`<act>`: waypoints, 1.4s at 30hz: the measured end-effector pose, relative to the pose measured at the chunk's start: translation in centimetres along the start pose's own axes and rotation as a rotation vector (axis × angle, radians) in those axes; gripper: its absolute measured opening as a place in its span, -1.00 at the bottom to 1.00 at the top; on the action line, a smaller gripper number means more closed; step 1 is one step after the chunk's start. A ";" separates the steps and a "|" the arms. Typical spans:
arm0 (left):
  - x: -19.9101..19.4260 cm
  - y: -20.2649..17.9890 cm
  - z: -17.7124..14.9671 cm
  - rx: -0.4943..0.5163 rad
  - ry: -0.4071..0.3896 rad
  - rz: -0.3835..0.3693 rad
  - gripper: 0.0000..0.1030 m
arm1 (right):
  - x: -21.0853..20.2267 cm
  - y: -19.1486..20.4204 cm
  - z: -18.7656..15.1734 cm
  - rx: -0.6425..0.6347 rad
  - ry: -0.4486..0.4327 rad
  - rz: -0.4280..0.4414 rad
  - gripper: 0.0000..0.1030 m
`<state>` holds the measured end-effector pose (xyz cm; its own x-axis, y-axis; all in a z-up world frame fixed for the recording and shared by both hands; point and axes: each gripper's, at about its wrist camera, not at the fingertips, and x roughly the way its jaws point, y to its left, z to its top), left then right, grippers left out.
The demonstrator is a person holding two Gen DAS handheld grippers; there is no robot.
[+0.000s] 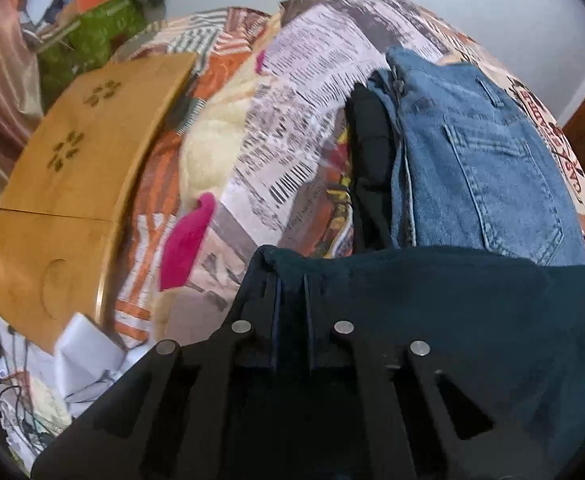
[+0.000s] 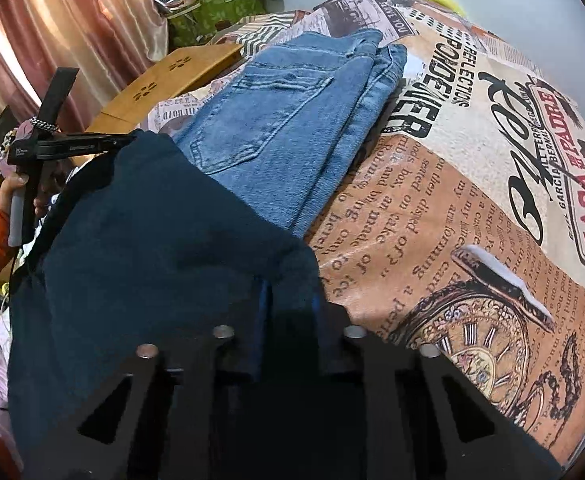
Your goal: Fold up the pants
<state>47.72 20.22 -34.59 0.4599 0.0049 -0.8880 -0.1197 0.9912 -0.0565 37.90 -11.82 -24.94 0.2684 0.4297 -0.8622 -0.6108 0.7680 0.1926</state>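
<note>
Left wrist view shows your left gripper [image 1: 292, 280] and, at 3 o'clock, your right gripper [image 2: 288, 292] clenched on the top edge of the dark pants [image 1: 432, 320] hanging before the folded jeans [image 1: 480, 160]; they're soft and floppy, so keep gripping the corners.
</note>
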 end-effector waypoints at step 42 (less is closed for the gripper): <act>-23.3 4.1 -19.5 -0.122 -0.183 0.037 -0.83 | -12.4 12.8 -11.3 -0.010 -0.153 0.045 -0.83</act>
<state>19.33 21.54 -23.04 0.6037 0.0754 -0.7936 -0.2395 0.9667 -0.0903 18.31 -12.68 -17.12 0.3504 0.5313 -0.7713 -0.6316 0.7421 0.2243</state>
